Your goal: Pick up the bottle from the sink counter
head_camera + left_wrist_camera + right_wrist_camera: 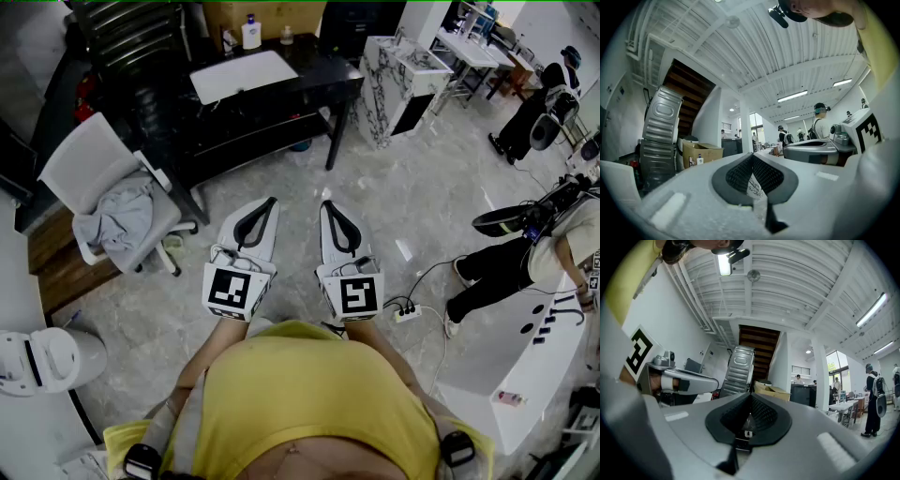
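You hold the left claw (271,202) and right claw (326,205) close to your chest, both pressed together and empty, likely just carried for the walk. Well ahead, a white bottle (250,32) stands on the black tabletop (314,67), near the marble sink counter (401,66).

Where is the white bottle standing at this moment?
In the head view, the white bottle stands at the top, left of centre, on the black counter, just behind the white sink.
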The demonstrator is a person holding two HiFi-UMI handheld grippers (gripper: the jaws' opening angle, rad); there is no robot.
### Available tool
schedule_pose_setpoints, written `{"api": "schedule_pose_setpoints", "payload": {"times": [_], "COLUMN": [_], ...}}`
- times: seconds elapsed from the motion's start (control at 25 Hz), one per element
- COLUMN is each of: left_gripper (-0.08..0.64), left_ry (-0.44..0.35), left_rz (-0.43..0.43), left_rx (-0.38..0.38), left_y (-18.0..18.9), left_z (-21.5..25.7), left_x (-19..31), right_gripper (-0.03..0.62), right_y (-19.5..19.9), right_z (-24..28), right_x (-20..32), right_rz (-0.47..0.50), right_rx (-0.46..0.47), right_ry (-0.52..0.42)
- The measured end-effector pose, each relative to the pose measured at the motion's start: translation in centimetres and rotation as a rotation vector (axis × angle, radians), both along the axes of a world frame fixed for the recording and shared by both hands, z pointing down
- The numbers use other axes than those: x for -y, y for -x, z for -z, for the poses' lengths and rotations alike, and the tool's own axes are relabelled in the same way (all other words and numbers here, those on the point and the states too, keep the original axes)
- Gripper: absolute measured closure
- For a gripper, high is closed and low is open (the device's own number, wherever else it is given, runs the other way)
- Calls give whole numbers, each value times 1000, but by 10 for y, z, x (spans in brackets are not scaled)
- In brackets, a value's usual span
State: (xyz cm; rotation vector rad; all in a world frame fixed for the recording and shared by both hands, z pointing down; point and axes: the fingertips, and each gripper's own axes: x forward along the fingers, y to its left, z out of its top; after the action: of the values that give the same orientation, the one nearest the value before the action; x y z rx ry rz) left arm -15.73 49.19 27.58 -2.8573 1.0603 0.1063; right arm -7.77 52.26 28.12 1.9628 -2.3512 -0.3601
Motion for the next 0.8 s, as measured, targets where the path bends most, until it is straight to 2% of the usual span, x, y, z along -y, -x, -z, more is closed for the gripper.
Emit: {"api": "schedule_pose_setpoints", "payload": {"times": [0.4,0.48,0.56,0.8], "left_gripper": [560,560,560,560], "left_ry": [-3,8,17,32], "left_rz": [15,11,7,-30], "left_rx": [9,6,-1,-9], "left_y": [-7,-8,-11,-28], "left_z": [-9,-15,-20,-27], "left_x": [22,36,54,127], "right_gripper": [591,585,540,531], "right_y": [-11,-12,-15,-25], "right_z": [-7,-11,-17,-24], "right_x": [22,37,54,132], "right_rz": [11,8,8,0], "right_rx": [24,32,44,30], "right_ry": [-12,-10,4,21]}}
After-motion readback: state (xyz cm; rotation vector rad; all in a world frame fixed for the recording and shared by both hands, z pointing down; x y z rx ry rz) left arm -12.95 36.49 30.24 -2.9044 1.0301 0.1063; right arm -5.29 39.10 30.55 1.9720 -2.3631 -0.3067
